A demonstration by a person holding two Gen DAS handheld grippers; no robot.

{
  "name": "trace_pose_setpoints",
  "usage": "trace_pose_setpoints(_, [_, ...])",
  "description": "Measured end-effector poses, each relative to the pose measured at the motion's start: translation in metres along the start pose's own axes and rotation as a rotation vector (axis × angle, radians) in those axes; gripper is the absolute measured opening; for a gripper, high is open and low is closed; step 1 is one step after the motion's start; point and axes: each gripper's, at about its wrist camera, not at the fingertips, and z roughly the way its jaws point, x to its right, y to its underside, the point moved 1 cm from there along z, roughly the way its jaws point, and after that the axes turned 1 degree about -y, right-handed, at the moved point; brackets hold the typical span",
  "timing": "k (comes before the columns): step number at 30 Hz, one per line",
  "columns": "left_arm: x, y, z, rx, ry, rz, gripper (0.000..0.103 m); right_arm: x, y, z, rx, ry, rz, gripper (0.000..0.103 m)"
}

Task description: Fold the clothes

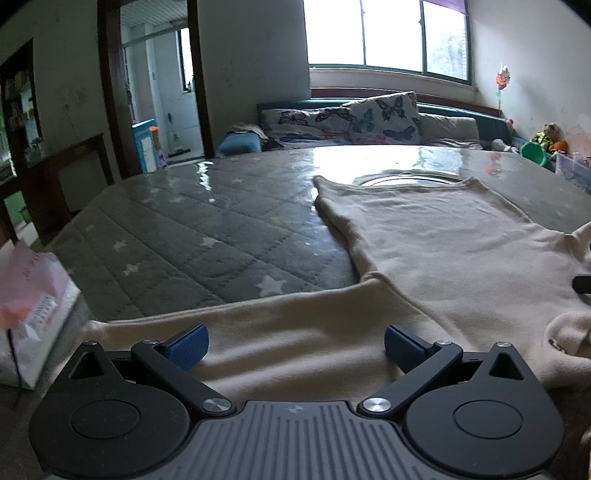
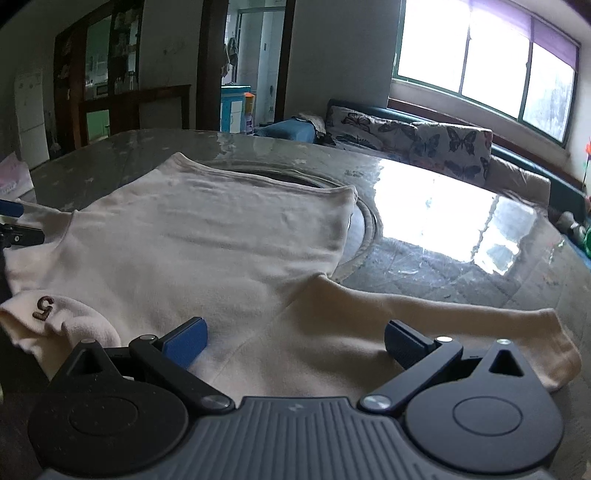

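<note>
Both tools were spread wide, holding nothing. The left gripper (image 1: 296, 347) hovered over the left sleeve (image 1: 236, 332) of the cream sweater (image 1: 436, 240); the right gripper (image 2: 295, 345) hovered over the right sleeve (image 2: 443, 325). The sweater lay flat on the glossy table (image 1: 184, 221). To my eye, each should pinch its sleeve near the cuff and draw it across the sweater's body evenly.

Daylight pours in from the window (image 1: 388, 33) at the top of my left view, blown out white, and throws strong glare across the glossy table (image 2: 436, 221). The room at far left stays dim. Edges bend and darken at the corners; the pink bag (image 1: 29, 291) is blurred.
</note>
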Motion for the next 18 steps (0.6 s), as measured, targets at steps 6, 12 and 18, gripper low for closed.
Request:
trace_pose_setpoints(6, [-0.033, -0.007, 0.011, -0.054, -0.016, -0.117, 0.103, 0.001, 0.001, 0.000, 0.003, -0.004, 0.011, 0.103])
trace_pose_setpoints(12, [-0.055, -0.016, 0.027, -0.077, -0.037, -0.140, 0.102, 0.003, 0.002, 0.001, -0.001, -0.014, 0.026, 0.103])
trace_pose_setpoints(18, [-0.066, -0.023, 0.035, -0.070, -0.059, -0.137, 0.102, 0.003, 0.002, 0.003, -0.002, -0.017, 0.034, 0.103])
